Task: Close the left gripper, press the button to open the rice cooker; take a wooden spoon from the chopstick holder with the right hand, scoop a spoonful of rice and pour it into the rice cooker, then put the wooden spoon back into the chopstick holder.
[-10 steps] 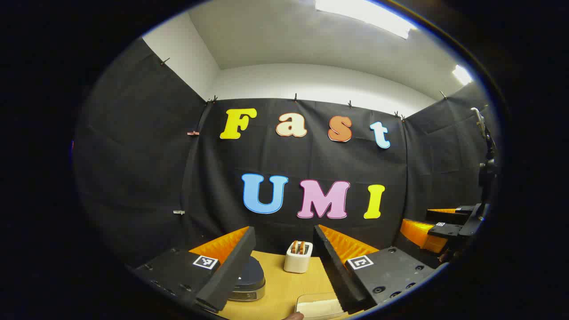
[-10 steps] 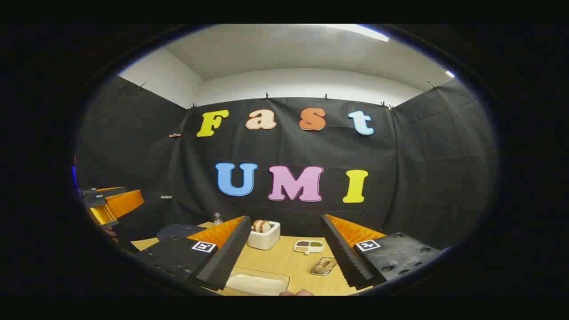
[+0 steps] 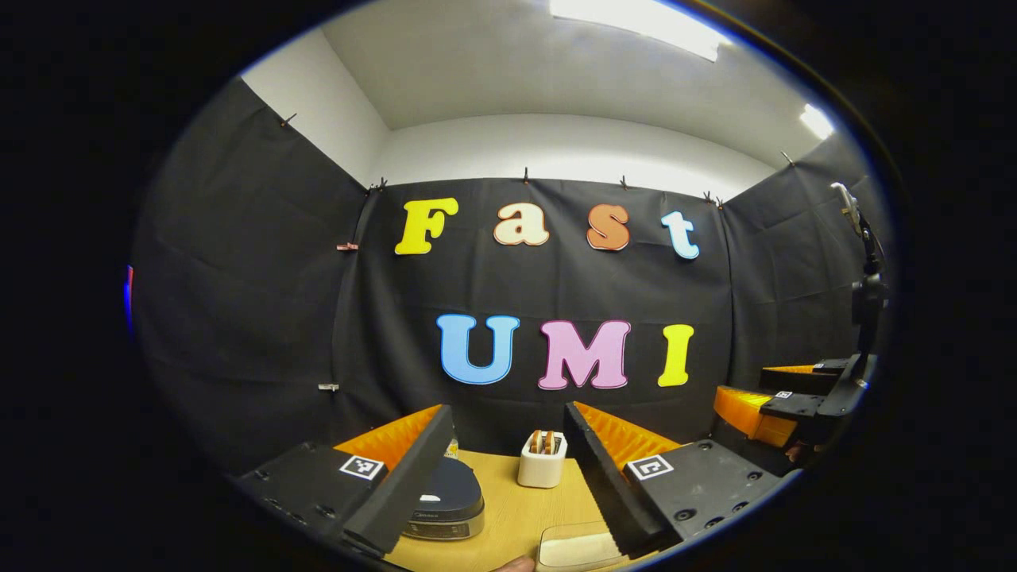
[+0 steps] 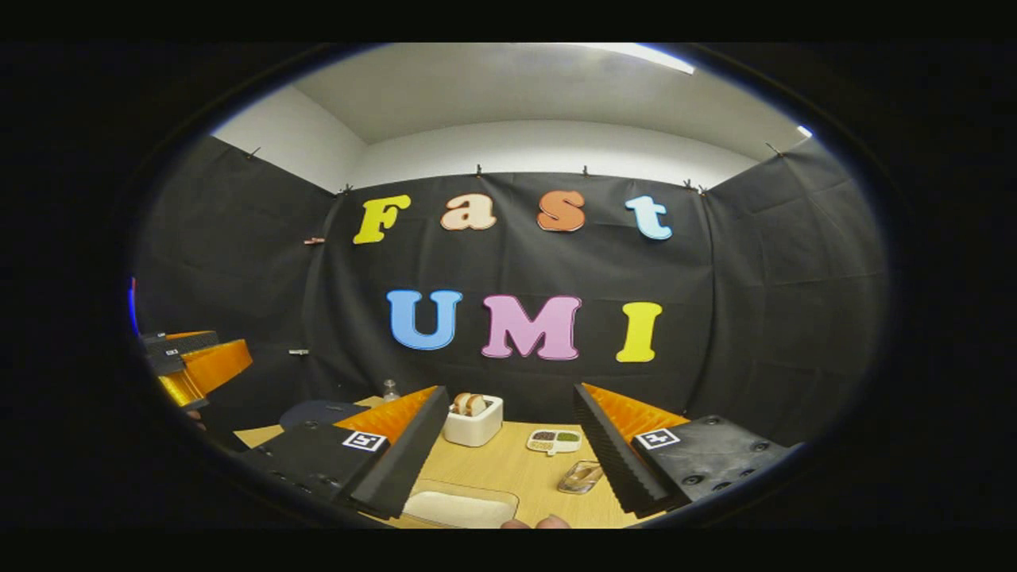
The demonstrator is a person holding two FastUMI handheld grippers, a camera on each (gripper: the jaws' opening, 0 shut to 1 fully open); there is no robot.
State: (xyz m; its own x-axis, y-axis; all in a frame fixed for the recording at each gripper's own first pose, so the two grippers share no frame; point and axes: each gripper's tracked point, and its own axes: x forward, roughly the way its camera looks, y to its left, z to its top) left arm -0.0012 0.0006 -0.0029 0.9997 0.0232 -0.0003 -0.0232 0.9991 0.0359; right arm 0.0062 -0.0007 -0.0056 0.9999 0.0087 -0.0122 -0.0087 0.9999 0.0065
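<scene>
Both the left gripper (image 3: 508, 477) and right gripper (image 4: 508, 461) hold fingers spread above the table (image 4: 524, 477), near the rice cooker (image 3: 445, 504).

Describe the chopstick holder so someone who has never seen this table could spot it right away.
Start at the wooden table in front of the black cloth wall. Near its far edge, about the middle, stands the chopstick holder, a small white box with rounded corners. Unlike the dark, domed rice cooker and the shallow tray of rice, it has brown wooden handles poking out of its top.
</scene>
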